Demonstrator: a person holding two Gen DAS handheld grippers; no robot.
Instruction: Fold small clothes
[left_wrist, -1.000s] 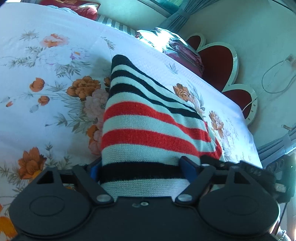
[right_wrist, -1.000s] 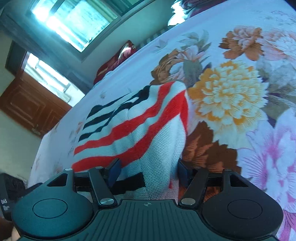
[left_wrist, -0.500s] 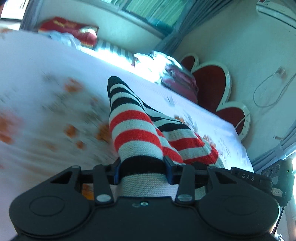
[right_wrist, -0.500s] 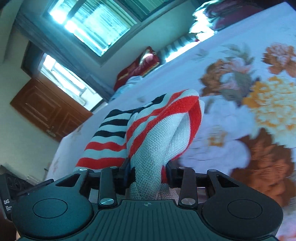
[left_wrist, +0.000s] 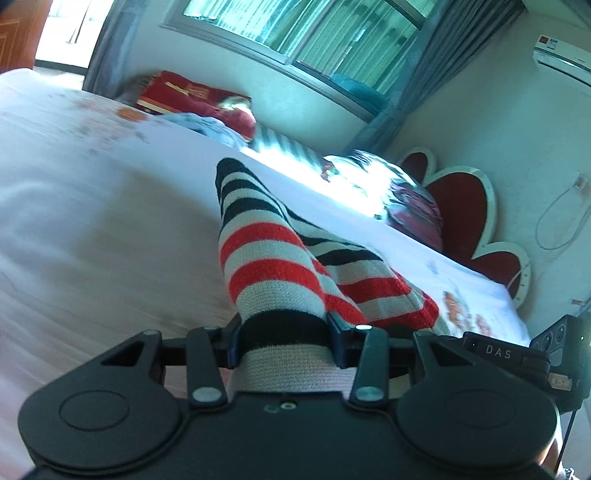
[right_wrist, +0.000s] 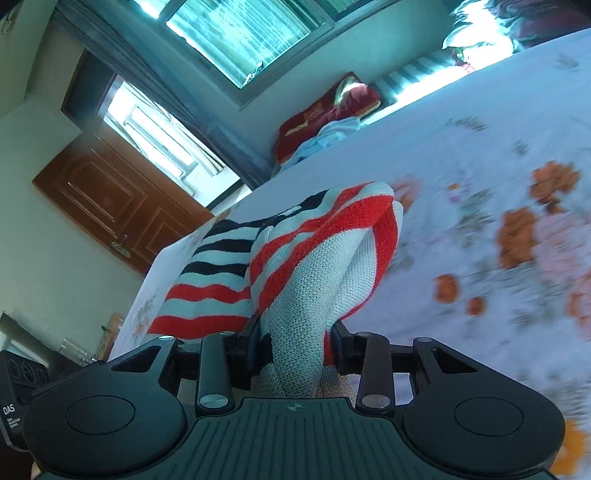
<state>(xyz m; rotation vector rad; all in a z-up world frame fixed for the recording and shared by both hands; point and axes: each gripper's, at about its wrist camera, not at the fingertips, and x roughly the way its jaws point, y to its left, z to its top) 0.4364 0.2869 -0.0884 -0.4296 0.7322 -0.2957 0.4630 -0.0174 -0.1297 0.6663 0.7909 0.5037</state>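
Observation:
A small knitted garment (left_wrist: 269, 258) with red, black and pale stripes hangs lifted above the floral bedsheet (left_wrist: 92, 229). My left gripper (left_wrist: 283, 334) is shut on a bunched black and pale band of it. In the right wrist view the same striped garment (right_wrist: 314, 258) rises in a fold from my right gripper (right_wrist: 297, 341), which is shut on another bunched part. The cloth stretches away from both grippers and sags between them. The other gripper's black body (left_wrist: 524, 354) shows at the right edge of the left wrist view.
The bed has a red heart-shaped headboard (left_wrist: 465, 210) and shiny pillows (left_wrist: 388, 184) at its head. A red cushion (left_wrist: 199, 96) and pale blue cloth (right_wrist: 325, 136) lie along the far side under the window. A brown wooden door (right_wrist: 110, 206) stands beyond the bed.
Both grippers closed on the striped garment and lifted it off the sheet, bunching it into a narrow fold. Both views swung up from the sheet towards the window and far wall.

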